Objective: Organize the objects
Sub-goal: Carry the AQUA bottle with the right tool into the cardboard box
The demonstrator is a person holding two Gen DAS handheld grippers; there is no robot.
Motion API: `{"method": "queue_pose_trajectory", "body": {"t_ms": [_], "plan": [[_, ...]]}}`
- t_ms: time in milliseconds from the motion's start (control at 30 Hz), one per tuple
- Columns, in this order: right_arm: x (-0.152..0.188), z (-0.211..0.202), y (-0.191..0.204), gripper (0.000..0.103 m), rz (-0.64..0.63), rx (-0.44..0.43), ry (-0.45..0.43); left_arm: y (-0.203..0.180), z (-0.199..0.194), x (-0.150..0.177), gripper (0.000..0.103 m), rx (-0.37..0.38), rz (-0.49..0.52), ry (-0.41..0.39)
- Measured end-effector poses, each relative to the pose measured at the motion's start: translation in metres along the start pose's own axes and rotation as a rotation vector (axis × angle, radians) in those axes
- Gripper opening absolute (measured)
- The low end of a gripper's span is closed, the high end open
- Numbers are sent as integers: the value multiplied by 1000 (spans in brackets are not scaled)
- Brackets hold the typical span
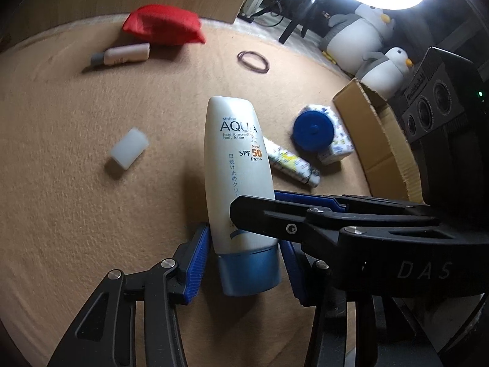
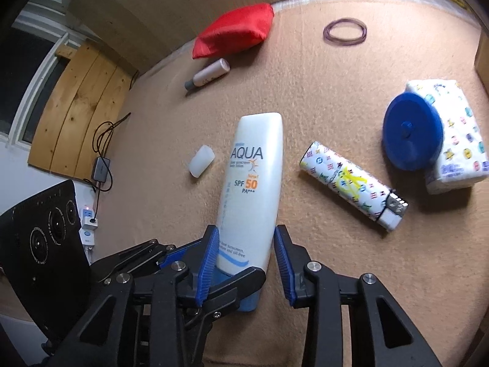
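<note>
A white sunscreen tube [image 1: 235,165] [image 2: 253,180] with a blue cap [image 1: 250,272] is on the tan carpet, cap end toward both cameras. My left gripper [image 1: 244,257] has its blue pads [image 1: 195,263] against the tube's lower sides, just above the cap. My right gripper [image 2: 246,253] reaches in from the right and is also shut on the lower body, its pads [image 2: 207,260] touching both edges. In the left wrist view one black right finger [image 1: 259,217] crosses in front of the tube. In the right wrist view a left finger [image 2: 232,281] hides part of the cap.
Also on the carpet are a patterned lighter-shaped case [image 2: 351,183], a blue round lid [image 2: 412,134] leaning on a tissue pack [image 2: 458,140], a white block [image 1: 130,150], a pink tube [image 1: 122,55], a red pouch [image 1: 165,24] and a band loop [image 1: 253,61]. At the right stands an open cardboard box [image 1: 376,140].
</note>
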State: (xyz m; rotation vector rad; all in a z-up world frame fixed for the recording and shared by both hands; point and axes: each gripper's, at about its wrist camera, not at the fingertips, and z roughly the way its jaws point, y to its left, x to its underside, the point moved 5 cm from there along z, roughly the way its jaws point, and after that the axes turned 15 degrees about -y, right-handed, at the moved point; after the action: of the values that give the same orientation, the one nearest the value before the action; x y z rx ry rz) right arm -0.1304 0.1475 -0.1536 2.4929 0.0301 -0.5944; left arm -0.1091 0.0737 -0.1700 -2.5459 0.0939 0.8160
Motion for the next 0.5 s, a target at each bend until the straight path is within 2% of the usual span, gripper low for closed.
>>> {"method": "queue_pose_trajectory", "body": {"t_ms": [200, 500], "plan": [[-18, -31, -6, 34, -6, -1, -57, -38, -6, -18, 50, 15, 37, -44], [-48, -101, -48, 34, -18, 40, -160, -126, 12, -47, 50, 87, 106, -76]]}}
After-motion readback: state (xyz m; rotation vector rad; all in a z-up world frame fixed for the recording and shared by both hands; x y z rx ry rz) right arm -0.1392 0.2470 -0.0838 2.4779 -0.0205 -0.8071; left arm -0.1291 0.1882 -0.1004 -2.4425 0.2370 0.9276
